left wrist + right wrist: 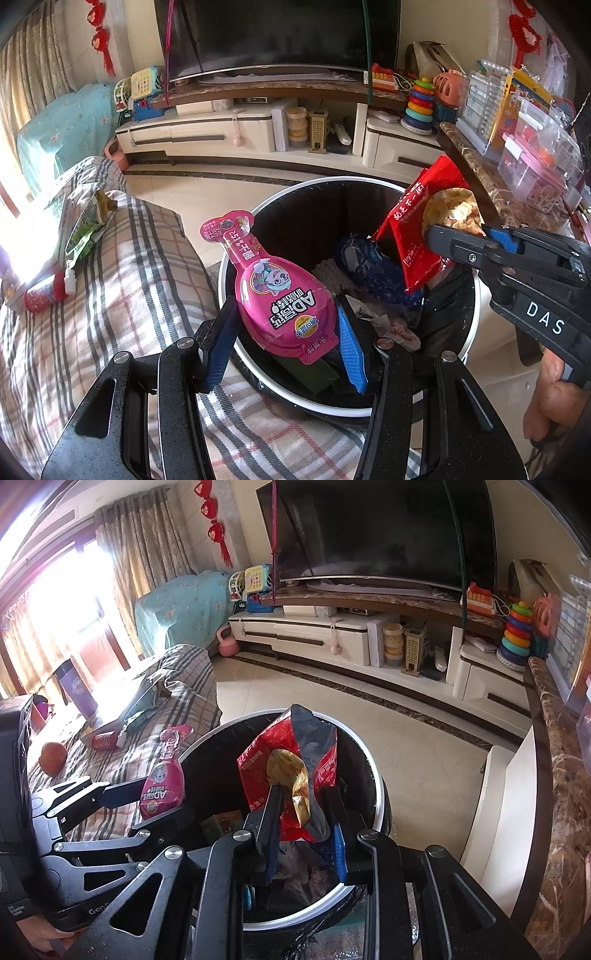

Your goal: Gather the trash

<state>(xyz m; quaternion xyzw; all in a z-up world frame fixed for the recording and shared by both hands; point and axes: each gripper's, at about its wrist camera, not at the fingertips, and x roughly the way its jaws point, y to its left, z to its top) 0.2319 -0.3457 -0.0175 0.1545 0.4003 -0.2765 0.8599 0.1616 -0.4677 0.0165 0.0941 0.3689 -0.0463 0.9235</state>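
Observation:
A pink drink pouch (280,295) with a cartoon print stands upright between the blue pads of my left gripper (286,314), which is shut on it at the near rim of the black-lined trash bin (325,182). The right wrist view shows the same pouch (162,786) at the bin's left edge. My right gripper (304,805) is shut on a crumpled red snack bag (255,771) directly over the bin's opening (218,729). In the left wrist view the red bag (410,229) hangs from the right gripper (443,236) above the bin's right side.
The bin holds a blue wrapper (373,269) and other scraps. On the plaid-covered sofa (129,295) to the left lie a green wrapper (88,225), a red bottle (44,295) and an orange fruit (53,758). A marble-topped table (480,173) with plastic boxes stands close on the right.

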